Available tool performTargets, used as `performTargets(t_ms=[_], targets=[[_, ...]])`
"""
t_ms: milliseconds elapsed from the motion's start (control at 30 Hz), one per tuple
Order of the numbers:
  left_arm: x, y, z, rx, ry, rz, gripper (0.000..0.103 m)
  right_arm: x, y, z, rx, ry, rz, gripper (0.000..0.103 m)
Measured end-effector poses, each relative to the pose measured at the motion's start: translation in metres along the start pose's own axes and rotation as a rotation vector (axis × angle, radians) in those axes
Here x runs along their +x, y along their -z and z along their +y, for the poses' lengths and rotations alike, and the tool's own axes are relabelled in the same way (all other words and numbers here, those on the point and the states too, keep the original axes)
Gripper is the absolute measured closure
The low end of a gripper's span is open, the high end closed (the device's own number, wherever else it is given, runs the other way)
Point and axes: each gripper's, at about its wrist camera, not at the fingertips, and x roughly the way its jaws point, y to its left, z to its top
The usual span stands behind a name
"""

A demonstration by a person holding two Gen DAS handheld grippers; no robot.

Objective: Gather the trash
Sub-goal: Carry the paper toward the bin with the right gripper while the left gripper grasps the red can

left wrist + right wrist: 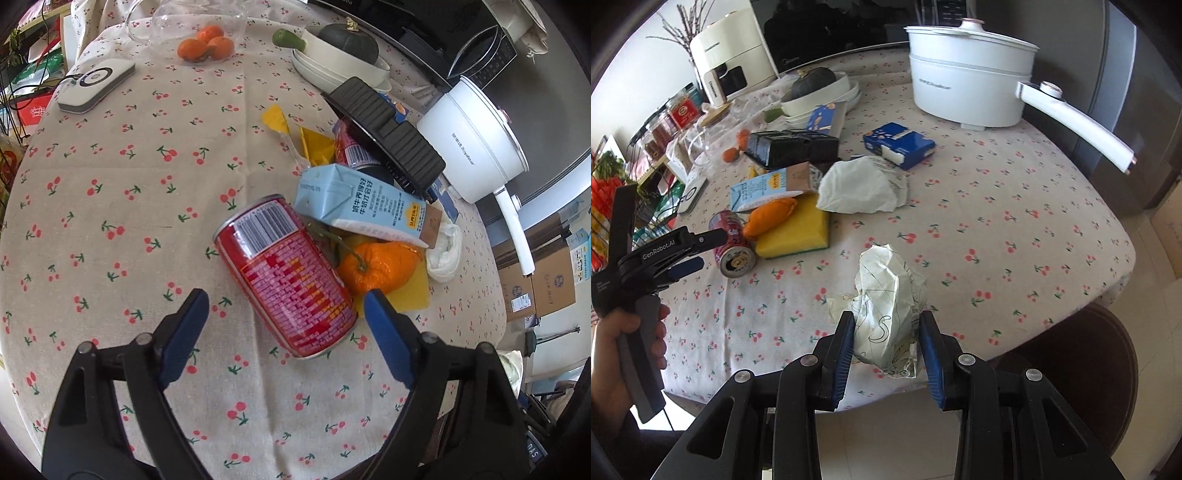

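On my cherry-print tablecloth (1015, 206): white lidded electric pot with long handle (971, 74) at the far edge; dark green squash in stacked white dishes (347, 55); three mandarins (205, 46) beside a clear glass jug (192, 18); white-and-grey flat device (96, 85) — cable attached.

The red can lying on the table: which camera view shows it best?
The left wrist view: the red can lies large and central, barcode up, ahead of the open left gripper. The right wrist view shows it small at the left, open end visible.
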Motion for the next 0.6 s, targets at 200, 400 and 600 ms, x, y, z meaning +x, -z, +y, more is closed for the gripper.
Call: performTargets(t_ms=[200,400,600], targets=[[0.009,-0.001,-0.001,0.004,0.039,0.032,0.041,-0.017,0.014,-0.031,0.038,0.012,-0.005,0.065],[0.002,0.010,-0.004,0.078,0.041,0.063,0.043,-0.036,0.035,-0.066,0.077,0.044,-0.016,0.063],[-0.011,0.022,-0.003,0.136,0.065,0.084,0.044,-0.042,0.058,-0.108,0.163,0.093,0.010,0.063]])
